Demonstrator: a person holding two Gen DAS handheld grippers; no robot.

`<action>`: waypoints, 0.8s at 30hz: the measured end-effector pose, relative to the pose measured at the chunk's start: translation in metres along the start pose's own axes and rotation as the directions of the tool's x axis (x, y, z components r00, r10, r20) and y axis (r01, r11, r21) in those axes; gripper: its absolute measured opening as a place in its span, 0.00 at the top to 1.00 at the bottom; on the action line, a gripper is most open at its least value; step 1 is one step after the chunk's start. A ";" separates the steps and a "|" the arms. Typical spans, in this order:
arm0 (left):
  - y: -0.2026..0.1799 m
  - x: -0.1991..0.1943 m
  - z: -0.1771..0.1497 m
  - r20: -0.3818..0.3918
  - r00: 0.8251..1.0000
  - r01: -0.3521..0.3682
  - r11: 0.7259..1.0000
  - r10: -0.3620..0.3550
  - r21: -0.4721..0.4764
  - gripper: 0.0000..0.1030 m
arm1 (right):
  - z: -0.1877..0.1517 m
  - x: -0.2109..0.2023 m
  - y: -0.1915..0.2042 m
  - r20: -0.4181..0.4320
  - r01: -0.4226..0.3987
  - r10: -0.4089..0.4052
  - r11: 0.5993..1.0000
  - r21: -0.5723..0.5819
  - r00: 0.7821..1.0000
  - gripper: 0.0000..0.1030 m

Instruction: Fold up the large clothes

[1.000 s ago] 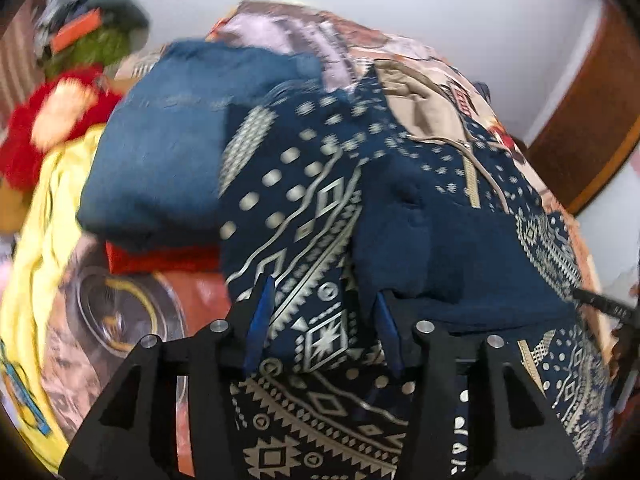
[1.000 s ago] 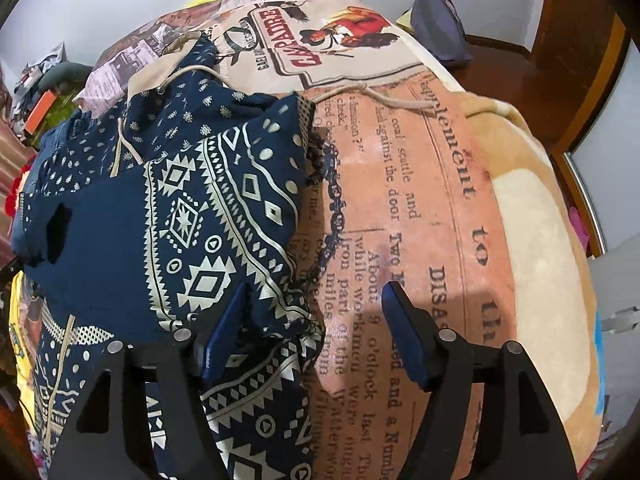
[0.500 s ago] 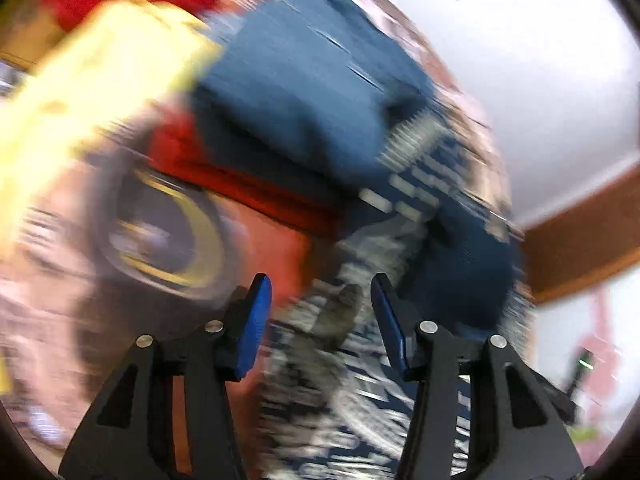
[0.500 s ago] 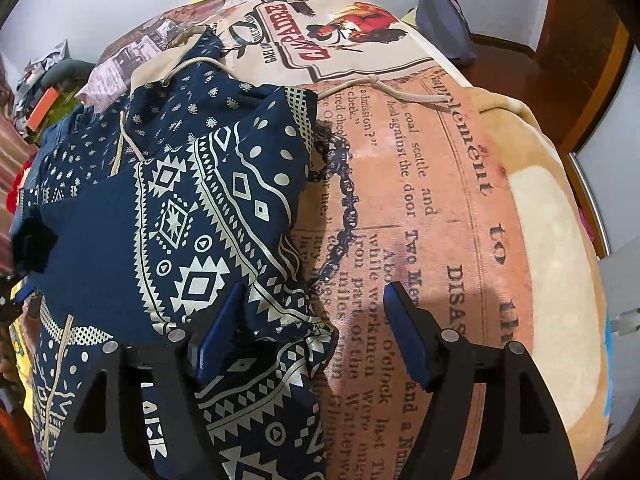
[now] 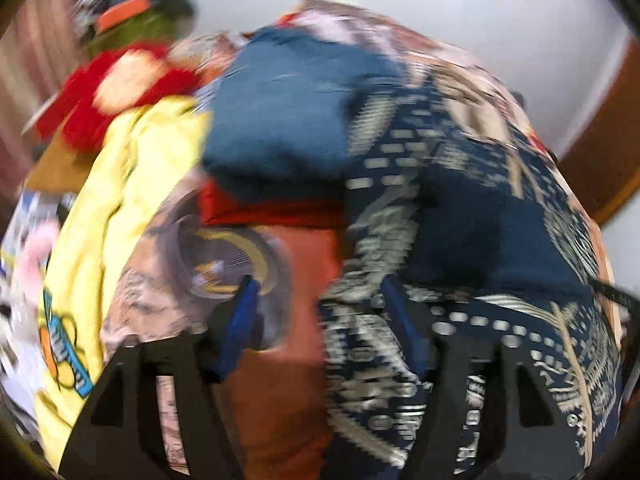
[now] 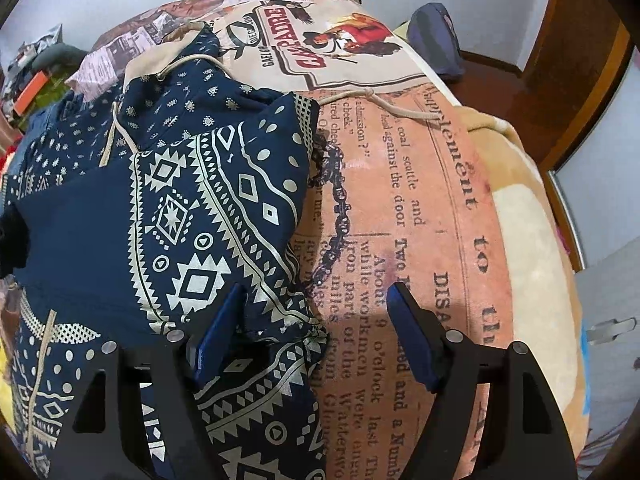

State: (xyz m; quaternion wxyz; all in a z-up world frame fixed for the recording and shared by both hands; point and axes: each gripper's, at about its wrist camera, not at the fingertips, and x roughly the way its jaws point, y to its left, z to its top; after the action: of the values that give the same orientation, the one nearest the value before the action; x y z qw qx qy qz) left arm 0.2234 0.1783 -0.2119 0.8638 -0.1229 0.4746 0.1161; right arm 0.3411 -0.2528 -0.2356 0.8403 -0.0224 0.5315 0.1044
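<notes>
A navy hoodie (image 6: 168, 208) with a cream geometric print, a beige hood lining and drawstrings lies partly folded on a newspaper-print bedspread (image 6: 420, 208). My right gripper (image 6: 316, 320) stands open over the hoodie's right folded edge. Its left finger is above the cloth and its right finger above bare bedspread. The left wrist view is blurred by motion. There my left gripper (image 5: 320, 316) hangs over the hoodie's (image 5: 480, 240) left edge with its jaws opening. Cloth lies loose near its right finger and orange bedspread (image 5: 280, 380) under its left one. Neither gripper presses on anything.
Left of the hoodie sits a folded blue garment (image 5: 288, 112) on a red one (image 5: 272, 208). Beyond them are a yellow cloth (image 5: 132, 184) and a red plush toy (image 5: 120, 88). A beige blanket (image 6: 532, 240) covers the bed's right side, and a dark bag (image 6: 436, 40) lies at the far end.
My left gripper has swung left from the hoodie's middle to its left edge, and its jaws have widened. The right wrist view is almost the same.
</notes>
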 end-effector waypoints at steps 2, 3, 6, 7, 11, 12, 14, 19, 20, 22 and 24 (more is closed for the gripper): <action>-0.025 -0.007 0.002 0.033 0.999 0.015 0.999 -0.016 0.039 0.10 | 0.000 -0.001 0.000 0.001 0.003 -0.003 1.000 0.000 1.000 0.31; -0.033 -0.010 0.005 0.056 0.998 0.025 0.998 -0.028 0.050 0.08 | 0.000 -0.001 0.000 0.001 0.003 -0.003 1.000 0.001 1.000 0.31; -0.066 -0.008 0.016 0.099 0.994 0.023 0.994 -0.034 0.109 0.01 | 0.000 -0.001 -0.001 0.000 -0.001 0.001 1.000 0.007 1.000 0.31; -0.073 -0.003 0.018 0.102 0.994 0.013 0.991 -0.027 0.130 0.01 | 0.000 0.000 -0.002 0.000 -0.004 0.004 1.000 0.009 1.000 0.31; -0.098 0.032 0.023 0.047 0.997 -0.068 0.979 0.060 0.193 0.01 | -0.001 0.000 -0.003 -0.002 -0.017 0.017 1.000 0.019 1.000 0.31; -0.098 0.043 0.024 0.025 0.995 -0.095 0.977 0.092 0.191 0.01 | -0.001 0.000 -0.004 -0.002 -0.021 0.021 1.000 0.023 1.000 0.31; -0.089 0.056 0.023 0.002 0.992 -0.122 0.977 0.124 0.173 0.01 | -0.001 0.001 -0.005 -0.003 -0.028 0.029 0.999 0.029 1.000 0.31; -0.039 0.061 0.022 -0.024 0.986 -0.162 0.986 0.162 0.031 0.01 | -0.002 0.002 -0.009 -0.005 -0.048 0.048 0.998 0.041 0.999 0.30; -0.029 0.060 0.021 -0.023 0.985 -0.169 0.986 0.169 0.012 0.01 | -0.002 0.003 -0.009 -0.007 -0.051 0.051 0.998 0.044 0.999 0.30; -0.004 0.057 0.020 -0.030 0.978 -0.206 0.978 0.205 -0.027 0.01 | -0.002 0.003 -0.010 -0.008 -0.056 0.057 0.997 0.048 0.998 0.29; 0.020 0.057 0.018 -0.045 0.964 -0.265 0.963 0.263 -0.056 0.01 | -0.002 0.003 -0.010 -0.008 -0.057 0.058 0.997 0.049 0.998 0.29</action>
State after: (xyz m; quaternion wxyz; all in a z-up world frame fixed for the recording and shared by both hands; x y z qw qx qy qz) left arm 0.2611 0.2073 -0.2532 0.8274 -0.0874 0.4989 0.2425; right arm 0.3424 -0.2619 -0.2402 0.8347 0.0128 0.5383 0.1155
